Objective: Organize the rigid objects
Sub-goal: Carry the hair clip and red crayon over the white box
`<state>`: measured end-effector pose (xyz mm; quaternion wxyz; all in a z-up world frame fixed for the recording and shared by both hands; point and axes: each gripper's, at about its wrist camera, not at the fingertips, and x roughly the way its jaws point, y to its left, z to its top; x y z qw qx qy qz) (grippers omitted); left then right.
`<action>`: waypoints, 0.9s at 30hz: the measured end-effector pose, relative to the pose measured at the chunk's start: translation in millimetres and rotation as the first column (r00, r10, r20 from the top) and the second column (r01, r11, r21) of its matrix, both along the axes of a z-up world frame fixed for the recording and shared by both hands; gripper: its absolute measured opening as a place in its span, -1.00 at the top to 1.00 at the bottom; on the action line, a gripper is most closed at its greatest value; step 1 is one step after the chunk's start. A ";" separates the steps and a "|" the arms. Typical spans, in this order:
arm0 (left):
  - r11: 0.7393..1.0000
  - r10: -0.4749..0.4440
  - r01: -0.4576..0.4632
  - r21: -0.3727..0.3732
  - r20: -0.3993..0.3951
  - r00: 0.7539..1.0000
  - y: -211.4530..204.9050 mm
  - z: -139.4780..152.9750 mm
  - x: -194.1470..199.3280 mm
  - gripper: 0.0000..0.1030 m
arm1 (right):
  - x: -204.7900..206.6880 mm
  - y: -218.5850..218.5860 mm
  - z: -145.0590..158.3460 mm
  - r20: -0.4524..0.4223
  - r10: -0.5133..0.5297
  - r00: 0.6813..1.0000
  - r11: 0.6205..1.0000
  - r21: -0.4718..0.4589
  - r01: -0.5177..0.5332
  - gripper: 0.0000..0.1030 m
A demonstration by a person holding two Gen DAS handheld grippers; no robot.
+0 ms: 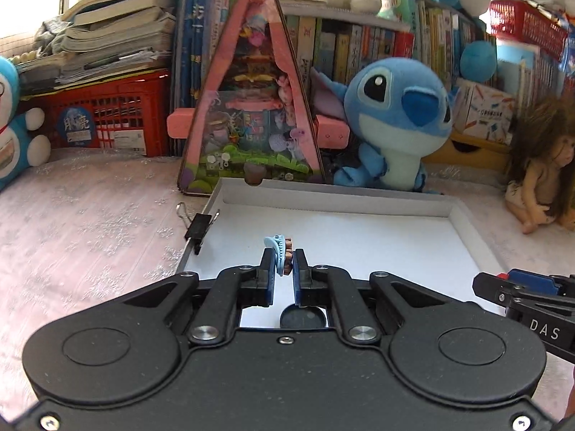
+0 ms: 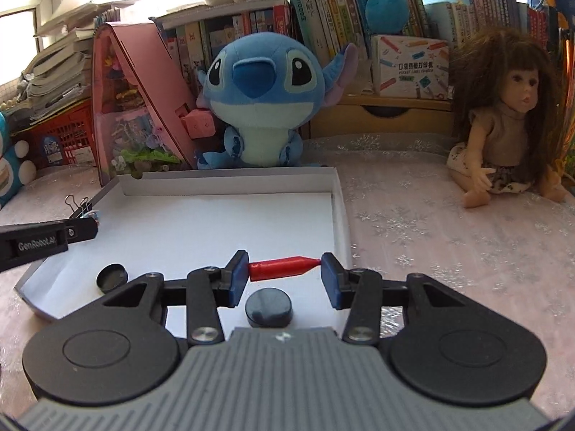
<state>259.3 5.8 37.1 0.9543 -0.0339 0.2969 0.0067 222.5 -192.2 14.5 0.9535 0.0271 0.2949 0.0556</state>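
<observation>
The left gripper (image 1: 283, 262), nearest the camera, is clamped on a small blue hair clip (image 1: 278, 253) above a shallow white tray (image 1: 334, 194). The right gripper (image 2: 284, 269) pinches a red crayon-like stick (image 2: 284, 267) end to end over the same tray, where two black round caps (image 2: 268, 306) lie. A black binder clip (image 1: 199, 228) grips the tray's left rim. The tray rests on a pale pink snowflake-patterned cloth (image 2: 449, 251), backed by a blue plush toy (image 2: 258, 97), a doll (image 2: 503, 133) and bookshelves (image 1: 359, 46).

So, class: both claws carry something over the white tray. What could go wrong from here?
1. The red crayon is pinched end to end by the right claw; its pointed tip could slip out.
2. The small blue hair clip sits at the left claw fingertips and may drop outside the tray.
</observation>
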 end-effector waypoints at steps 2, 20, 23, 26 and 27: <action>1.000 0.005 -0.005 0.003 -0.011 1.000 -1.1 -6.8 7.5 0.83 | 5.9 4.7 -4.3 -0.010 0.000 1.000 1.000 -0.008 -0.001 0.05; 0.999 0.001 0.001 0.053 -0.035 0.999 -10.7 -38.7 25.9 0.82 | 26.1 22.3 -24.7 -0.048 0.001 0.999 0.997 -0.083 -0.005 0.05; 0.998 -0.002 0.004 0.062 -0.030 1.000 -13.0 -39.3 25.4 0.81 | 26.6 22.5 -24.7 -0.045 -0.001 0.999 0.997 -0.081 -0.002 0.04; 0.998 -0.007 0.009 0.059 -0.031 0.999 -13.9 -38.3 24.6 0.77 | 26.6 22.6 -24.3 -0.046 0.001 0.999 0.996 -0.084 -0.005 0.04; 0.998 -0.009 0.010 0.055 -0.031 0.999 -14.0 -37.9 24.1 0.75 | 26.5 22.1 -24.1 -0.047 0.002 0.999 0.997 -0.083 -0.006 0.00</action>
